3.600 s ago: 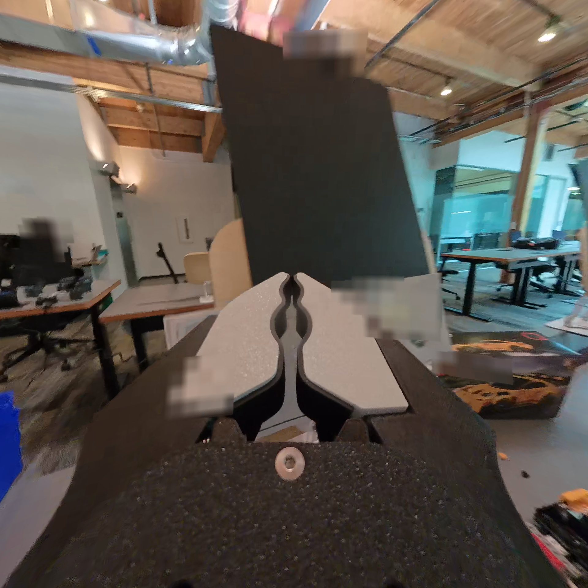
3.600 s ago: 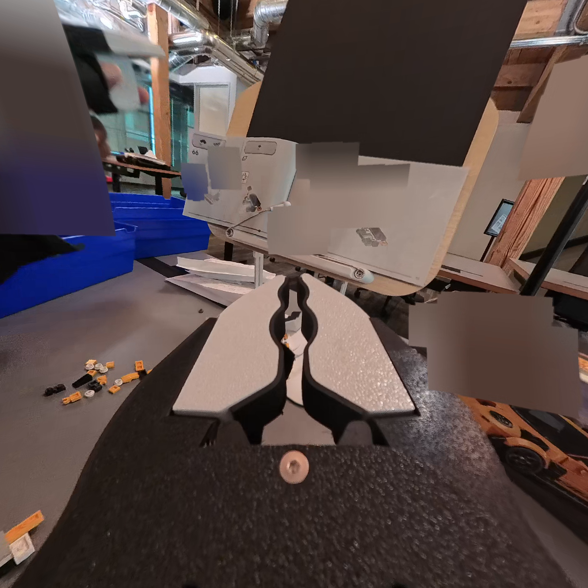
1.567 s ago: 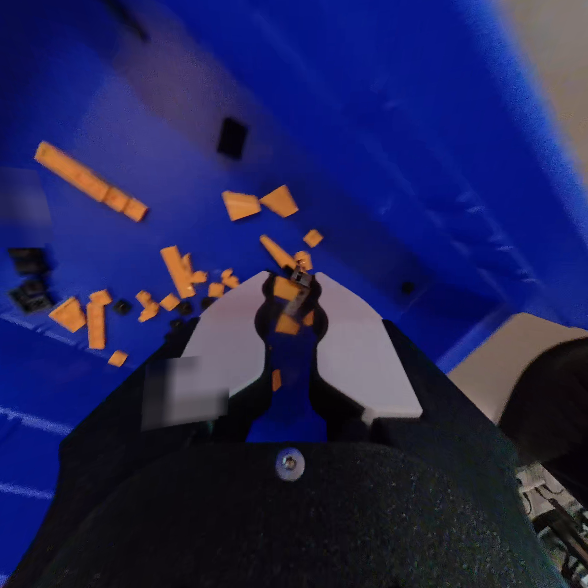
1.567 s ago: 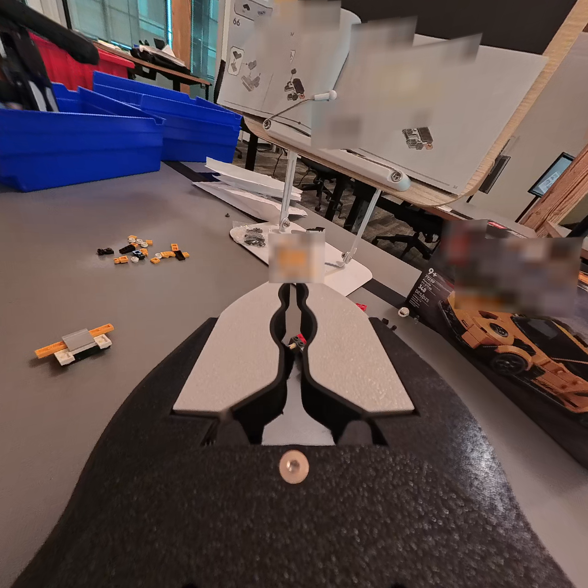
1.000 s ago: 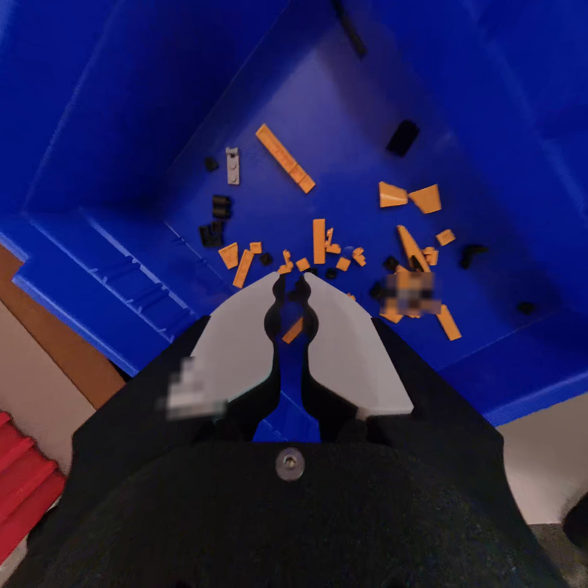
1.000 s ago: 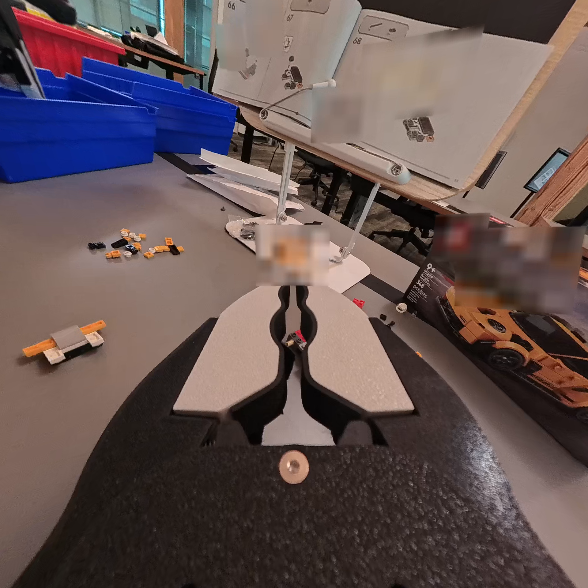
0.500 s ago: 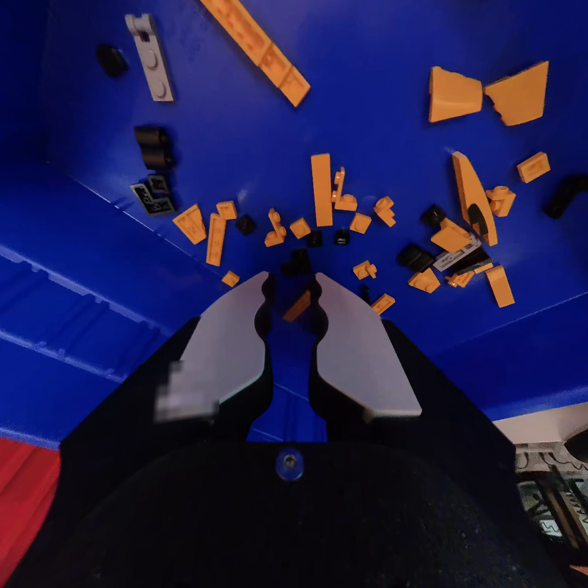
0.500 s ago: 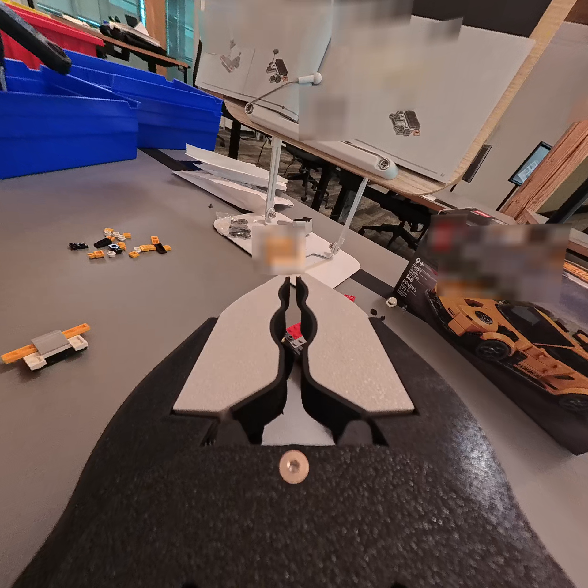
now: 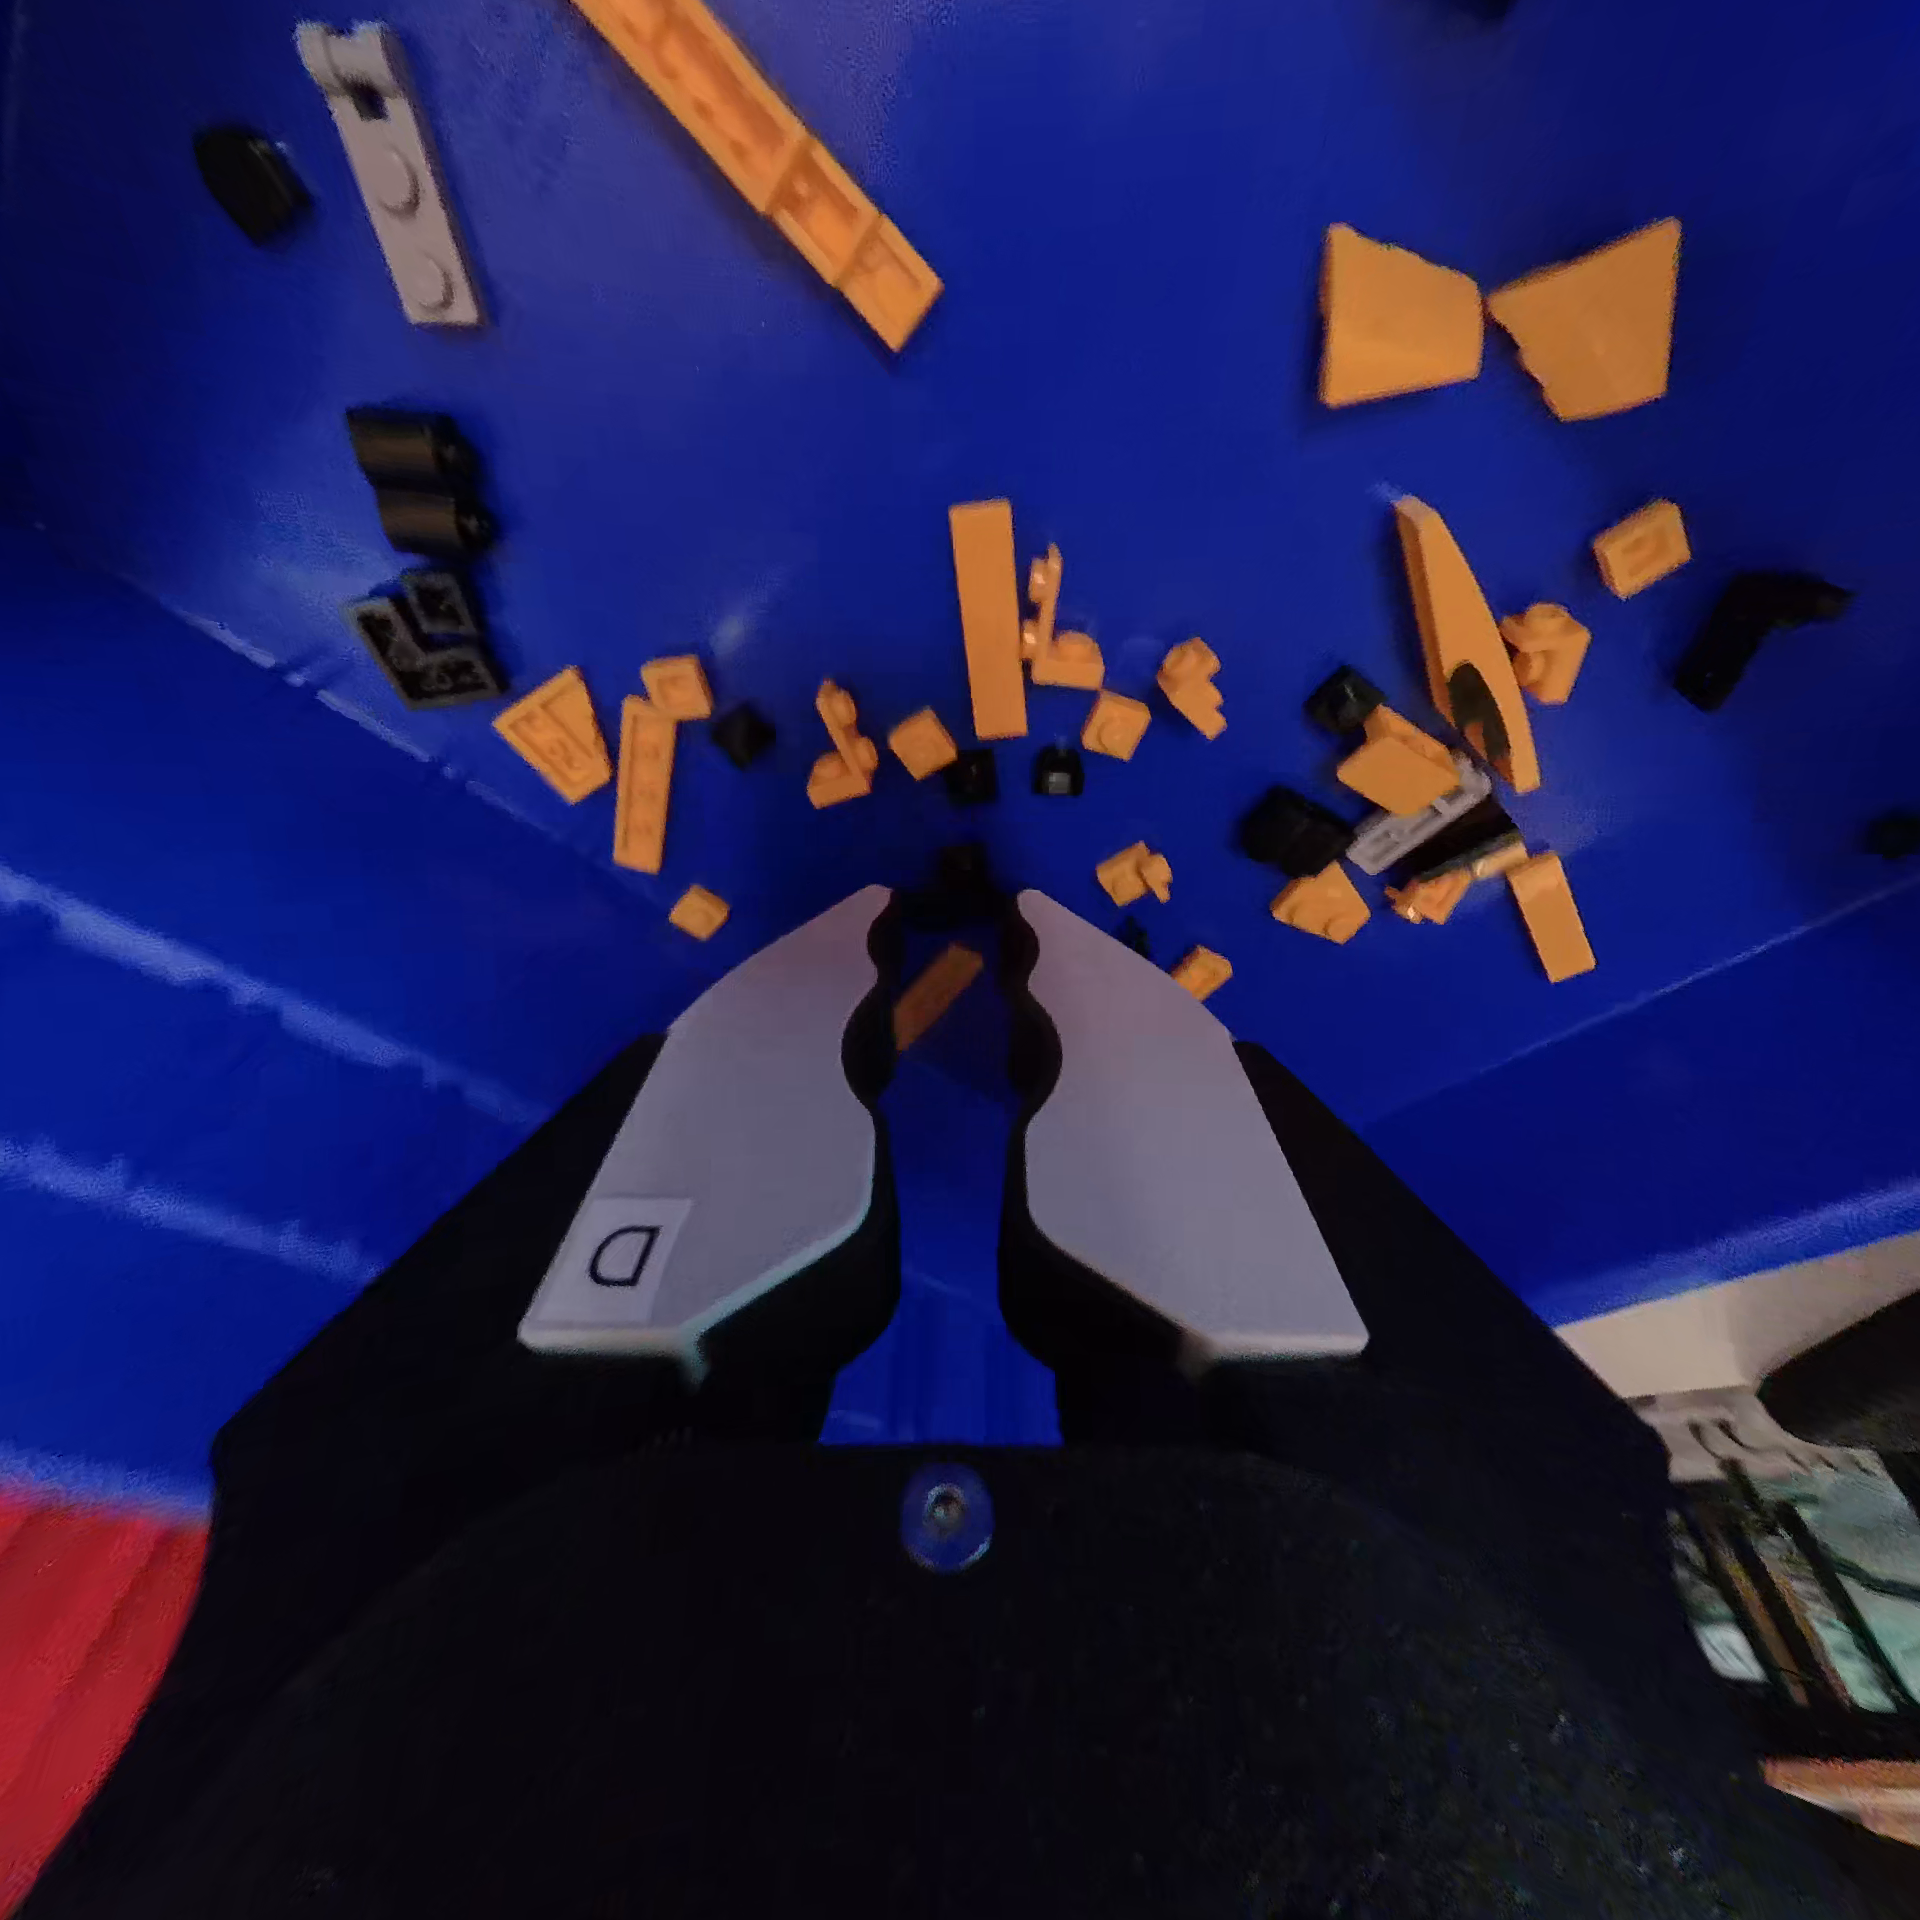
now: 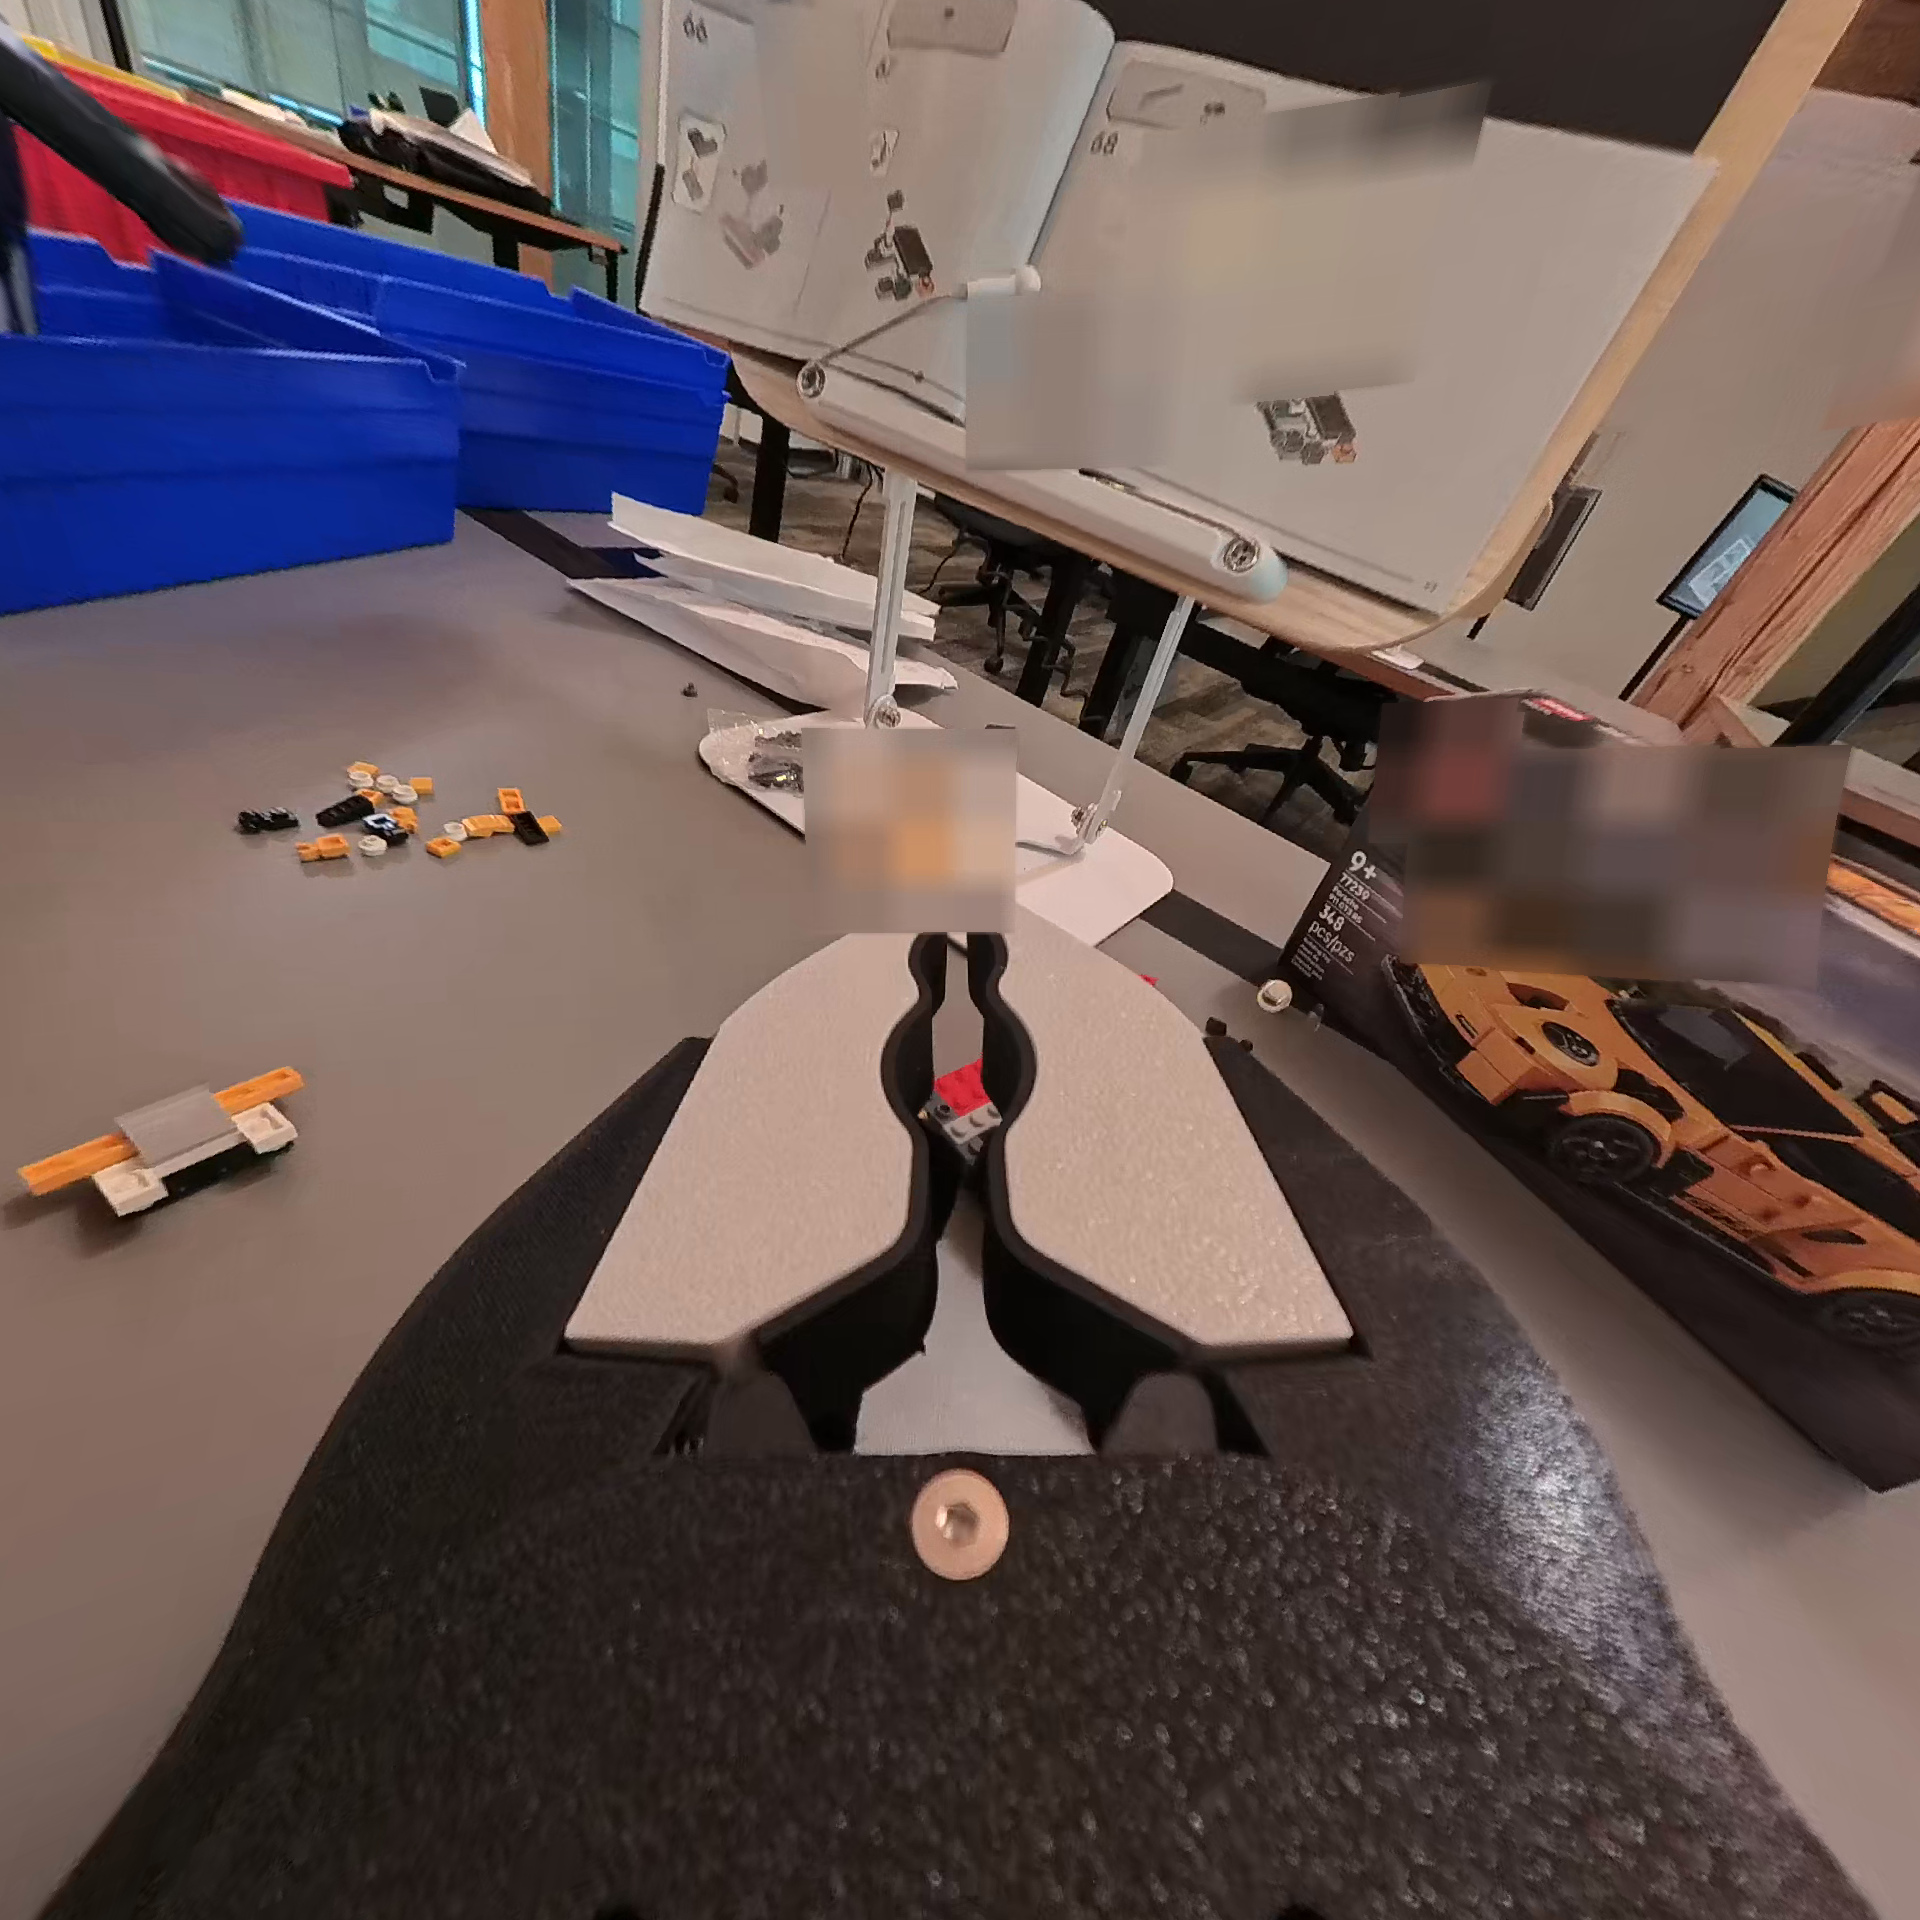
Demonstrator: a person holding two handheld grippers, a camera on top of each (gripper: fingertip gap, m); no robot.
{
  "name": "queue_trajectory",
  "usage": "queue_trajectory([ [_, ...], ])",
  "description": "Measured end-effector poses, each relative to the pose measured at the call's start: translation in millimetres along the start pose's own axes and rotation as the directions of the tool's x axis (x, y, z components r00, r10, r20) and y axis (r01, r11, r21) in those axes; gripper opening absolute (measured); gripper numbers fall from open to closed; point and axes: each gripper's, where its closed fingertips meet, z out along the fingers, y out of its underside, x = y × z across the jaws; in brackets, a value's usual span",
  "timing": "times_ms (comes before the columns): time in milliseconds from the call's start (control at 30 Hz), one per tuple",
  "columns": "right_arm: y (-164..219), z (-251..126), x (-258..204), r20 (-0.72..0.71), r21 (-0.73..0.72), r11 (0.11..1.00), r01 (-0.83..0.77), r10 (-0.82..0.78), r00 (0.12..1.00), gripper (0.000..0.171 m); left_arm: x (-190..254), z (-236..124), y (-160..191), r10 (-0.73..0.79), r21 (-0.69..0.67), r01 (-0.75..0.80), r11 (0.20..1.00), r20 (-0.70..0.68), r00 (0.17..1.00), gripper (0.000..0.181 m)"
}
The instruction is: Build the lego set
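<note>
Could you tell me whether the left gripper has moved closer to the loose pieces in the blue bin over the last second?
Yes. The left gripper has dropped closer to the blue bin floor: its scattered orange pieces look larger now.

My left camera looks steeply down, close into a blue bin [image 9: 1039, 364]; my right looks low along the surface [image 10: 312, 987] toward the bins [image 10: 208, 447].

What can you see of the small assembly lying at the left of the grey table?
The assembly is a small build of plastic bricks: a long orange plate runs through it, a smooth grey tile covers its middle, white pieces and a black part sit below. It lies flat on the table, apart from the loose pieces; no gripper touches it.
</note>
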Motion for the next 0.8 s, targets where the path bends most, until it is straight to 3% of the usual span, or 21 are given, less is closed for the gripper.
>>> queue_trajectory([
  [133,-3,-2,1,0.005,0.017,1.0,-0.011,0.011,1.0,0.003,49,-69,-8,0.118,0.213,-0.133,0.968,0.08,0.99,0.018],
  [267,-6,-3,1,0.016,0.032,0.999,-0.028,0.027,0.999,0.003,174,-123,-30,0.399,0.378,-0.417,0.827,0.129,0.908,0.016],
  [433,-21,-14,11,-0.038,0.068,0.998,-0.008,0.01,0.999,0.005,321,-91,-59,0.646,0.405,-0.647,0.646,0.161,0.746,0.016],
  [533,-27,-22,32,-0.148,0.088,0.996,-0.012,0.025,0.989,0.006,378,-62,-74,0.712,0.415,-0.699,0.583,0.154,0.685,0.016],
  [800,-23,-29,52,-0.226,0.108,0.99,-0.089,0.111,0.968,0.004,416,-24,-85,0.743,0.404,-0.713,0.573,0.111,0.66,0.016],
])
